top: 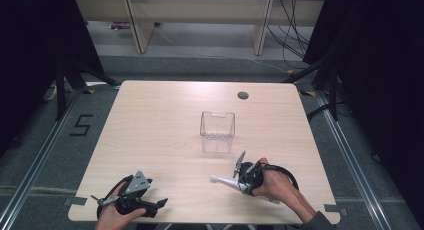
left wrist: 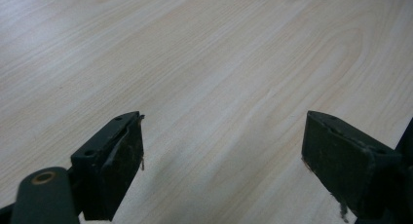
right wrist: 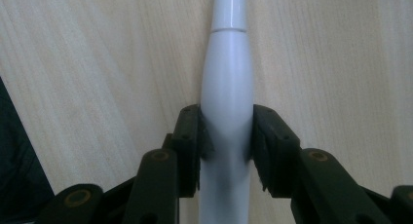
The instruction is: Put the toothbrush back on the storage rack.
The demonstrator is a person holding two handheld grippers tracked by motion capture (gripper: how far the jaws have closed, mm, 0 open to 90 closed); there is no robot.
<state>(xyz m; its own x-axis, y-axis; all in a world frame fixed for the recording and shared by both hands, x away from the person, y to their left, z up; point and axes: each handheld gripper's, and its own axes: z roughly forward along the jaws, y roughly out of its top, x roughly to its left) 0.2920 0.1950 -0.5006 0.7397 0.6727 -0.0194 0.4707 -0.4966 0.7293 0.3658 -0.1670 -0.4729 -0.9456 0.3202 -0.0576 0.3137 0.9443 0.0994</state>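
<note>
White and smooth, the slim tapered plastic handle (right wrist: 227, 87) sits clamped between the jaws of our right tongs (right wrist: 227, 136), both black pads pressed flat against its widest part. In the right gripper view the handle runs straight up the middle, narrowing past a fine seam toward its far end, with the pale wood-grain table (right wrist: 341, 53) close behind it. From the high view we see the right tongs (top: 239, 182) near the table's front edge, right of centre, with the white handle (top: 223, 180) poking out leftward and lying low over the wood; we cannot tell whether its tip touches the surface.

Our left tongs (top: 131, 202) rest at the front left corner of the table (top: 160, 125), well apart from the right pair. In the left gripper view the left tongs (left wrist: 224, 146) stand wide open, the two black jaws far apart with bare wood between them and nothing held.

Beyond the right tongs, toward the middle of the table, stands a small clear square plastic box (top: 217, 125), upright and open at the top, apart from both pairs of tongs
</note>
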